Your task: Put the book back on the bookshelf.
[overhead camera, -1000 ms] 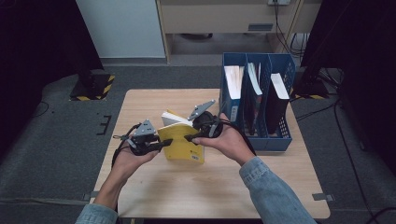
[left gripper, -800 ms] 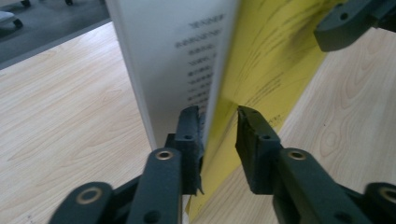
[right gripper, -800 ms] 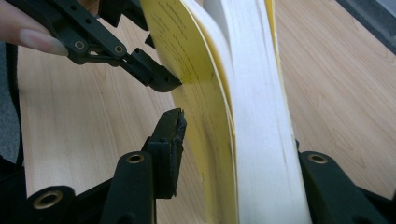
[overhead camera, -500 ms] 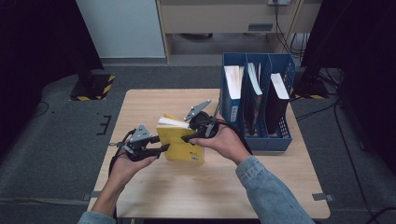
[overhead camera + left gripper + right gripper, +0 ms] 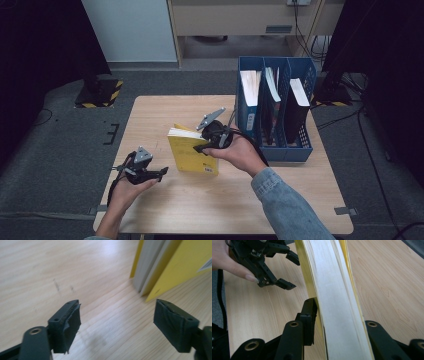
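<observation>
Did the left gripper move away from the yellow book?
Yes. The left gripper let go of the yellow book and moved toward the table's near left edge. Its jaws have just been opening, with nothing between them.

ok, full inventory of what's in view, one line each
book: 1, yellow cover, upright mid-table, clamped by the right gripper
file rack: 1, blue, three slots, right side of table
books in rack: at least 3, pale page edges showing, at least one per slot
table: 1, light wood
yellow-black striped base: 1, on the floor beyond the table's left corner
floor cables: several, black, right of the table
left gripper: 1, black, jaws have just been opening, nothing between them, low over the table left of the book
right gripper: 1, black, jaws closing on the book's page block
hands: 2, right one with a denim sleeve
</observation>
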`<state>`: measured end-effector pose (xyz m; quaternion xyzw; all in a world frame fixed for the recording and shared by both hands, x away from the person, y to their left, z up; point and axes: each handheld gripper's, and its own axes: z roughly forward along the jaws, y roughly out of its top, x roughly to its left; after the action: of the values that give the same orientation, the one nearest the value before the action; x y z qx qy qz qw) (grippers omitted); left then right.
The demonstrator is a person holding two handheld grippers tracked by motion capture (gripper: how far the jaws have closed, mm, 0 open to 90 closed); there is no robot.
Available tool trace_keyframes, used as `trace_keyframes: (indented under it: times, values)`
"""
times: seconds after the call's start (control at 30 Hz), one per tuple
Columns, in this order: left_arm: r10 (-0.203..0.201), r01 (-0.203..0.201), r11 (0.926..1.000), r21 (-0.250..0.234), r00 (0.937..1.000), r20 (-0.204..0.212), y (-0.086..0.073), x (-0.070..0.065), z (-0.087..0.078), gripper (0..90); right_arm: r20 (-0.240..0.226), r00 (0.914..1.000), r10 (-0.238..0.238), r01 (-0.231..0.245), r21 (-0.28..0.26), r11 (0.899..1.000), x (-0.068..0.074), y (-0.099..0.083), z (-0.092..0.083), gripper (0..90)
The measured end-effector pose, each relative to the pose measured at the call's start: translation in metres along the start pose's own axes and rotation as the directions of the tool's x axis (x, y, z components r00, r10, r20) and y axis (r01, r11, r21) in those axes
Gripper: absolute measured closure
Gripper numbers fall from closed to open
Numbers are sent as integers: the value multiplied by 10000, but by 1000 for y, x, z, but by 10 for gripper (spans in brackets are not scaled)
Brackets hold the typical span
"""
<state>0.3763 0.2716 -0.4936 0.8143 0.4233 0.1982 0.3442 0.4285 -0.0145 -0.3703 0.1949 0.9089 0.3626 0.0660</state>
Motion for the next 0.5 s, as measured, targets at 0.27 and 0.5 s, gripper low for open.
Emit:
trace_keyframes:
  times: [0.27,0.5]
  values:
    - [-56,59,9995,302,9999,-97,-5,3,1,168,-9,10000,88,-88,15,10000,0,0,0,727]
    - [-161,174,9975,683,9997,-193,-9,7,7,103,22,9962,875,-874,-299,9957,-10,-3,0,741]
